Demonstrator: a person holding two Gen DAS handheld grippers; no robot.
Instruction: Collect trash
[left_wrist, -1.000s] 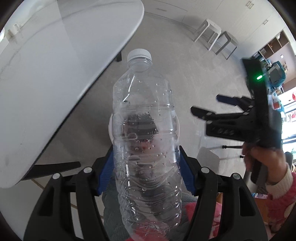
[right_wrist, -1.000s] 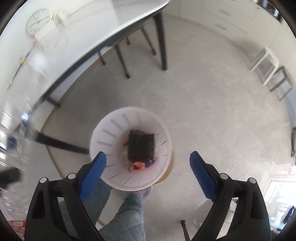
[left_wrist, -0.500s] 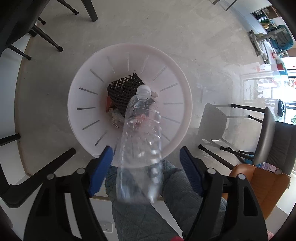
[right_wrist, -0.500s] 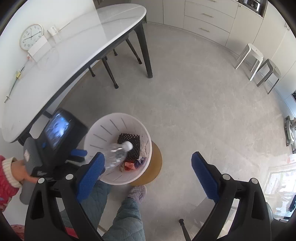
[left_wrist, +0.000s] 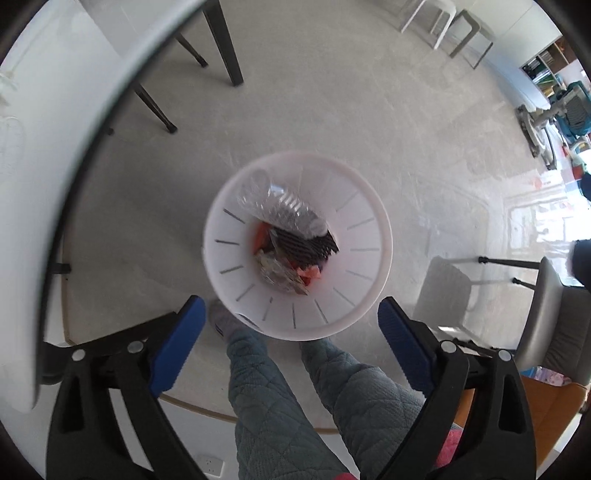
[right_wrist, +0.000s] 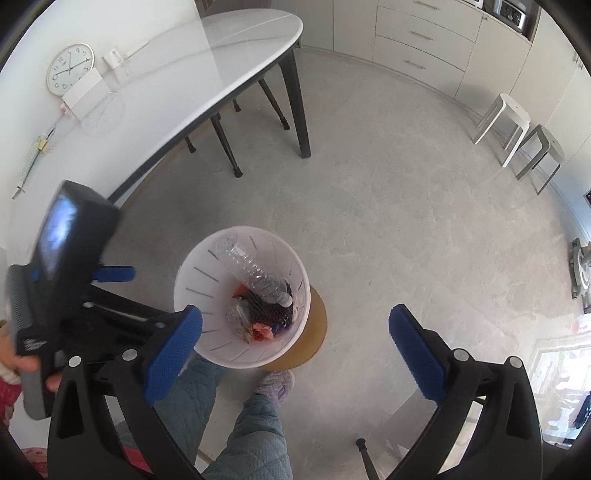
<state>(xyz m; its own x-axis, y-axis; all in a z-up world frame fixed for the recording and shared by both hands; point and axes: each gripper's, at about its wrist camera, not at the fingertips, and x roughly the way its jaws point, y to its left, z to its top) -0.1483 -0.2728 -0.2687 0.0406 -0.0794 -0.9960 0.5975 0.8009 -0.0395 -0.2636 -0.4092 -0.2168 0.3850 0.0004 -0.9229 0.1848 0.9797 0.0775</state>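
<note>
A clear plastic bottle (left_wrist: 280, 210) lies tilted inside the white slotted bin (left_wrist: 384, 236), cap end down, on a black mesh piece (left_wrist: 310, 243) and red and clear scraps. My left gripper (left_wrist: 290, 310) hangs straight above the bin, jaws opening wide, with nothing between them. In the right wrist view the bottle (right_wrist: 255, 275) rests in the bin (right_wrist: 199, 273). My right gripper (right_wrist: 295, 317) is higher and to the side, its jaws also opening and empty. The left gripper's body shows at the left there, with one of its blue fingers (right_wrist: 114, 274) by the bin's rim.
The bin stands on a round wooden base (right_wrist: 314, 332) on the grey floor. A person's quilted trouser legs (left_wrist: 266, 387) and slippers are right beside it. A white table (right_wrist: 184, 74) with dark legs is at the left, two stools (right_wrist: 509, 114) far right, a grey chair (left_wrist: 550, 314) near.
The left gripper swung over the bin, its jaws spread and the bottle dropped out of them into the bin. The right gripper's view rose slightly.
</note>
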